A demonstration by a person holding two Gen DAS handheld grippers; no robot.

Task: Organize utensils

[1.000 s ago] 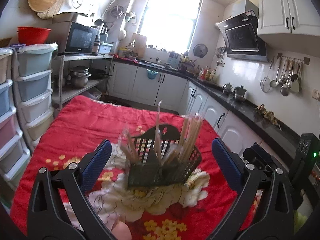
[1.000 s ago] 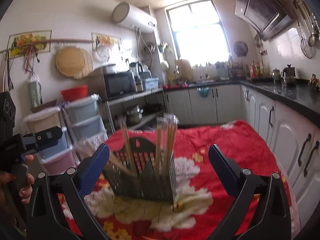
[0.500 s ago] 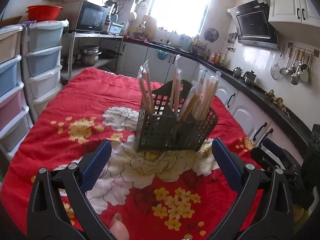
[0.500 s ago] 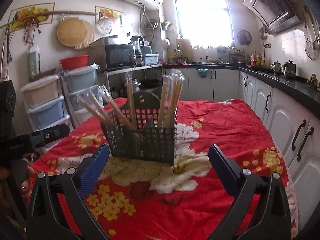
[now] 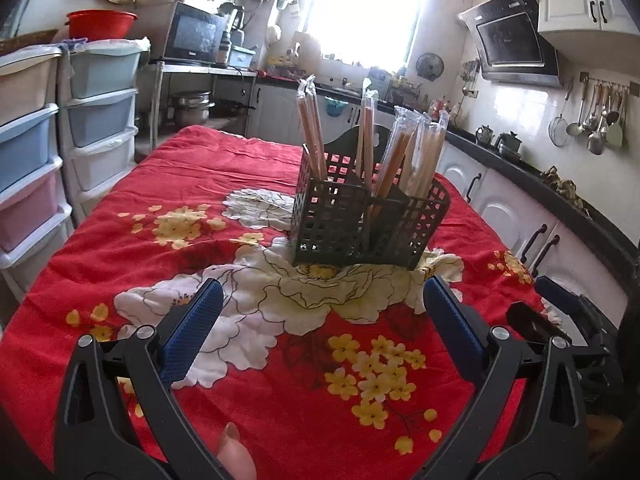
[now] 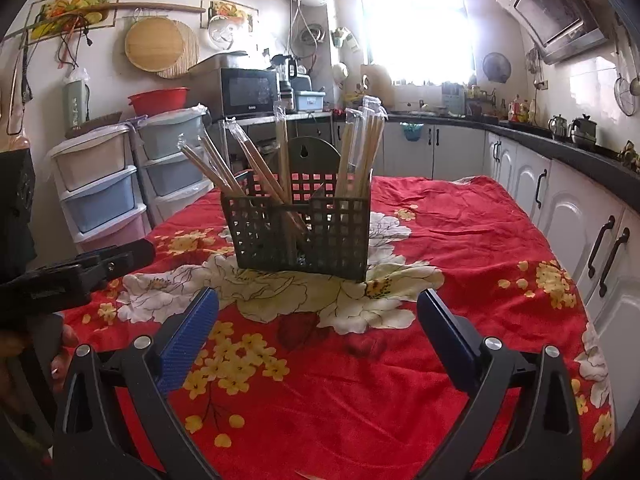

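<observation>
A dark mesh utensil holder (image 5: 360, 222) stands upright on the red flowered tablecloth (image 5: 192, 184); it also shows in the right wrist view (image 6: 300, 236). Several wrapped pairs of chopsticks (image 5: 404, 152) stand in its compartments, some leaning (image 6: 240, 168). My left gripper (image 5: 320, 332) is open and empty, low over the cloth, nearer than the holder. My right gripper (image 6: 318, 332) is open and empty, also short of the holder. The left gripper's body shows at the left edge of the right wrist view (image 6: 80, 270).
Stacked plastic drawers (image 5: 100, 120) stand left of the table. White cabinets under a black counter (image 6: 560, 200) run along the right. A microwave (image 6: 248, 92) sits on a rack behind. The right gripper's body shows at the right edge of the left wrist view (image 5: 568, 320).
Both grippers have pulled back and lowered away from the holder, which now stands on the cloth farther ahead. Both stayed open.
</observation>
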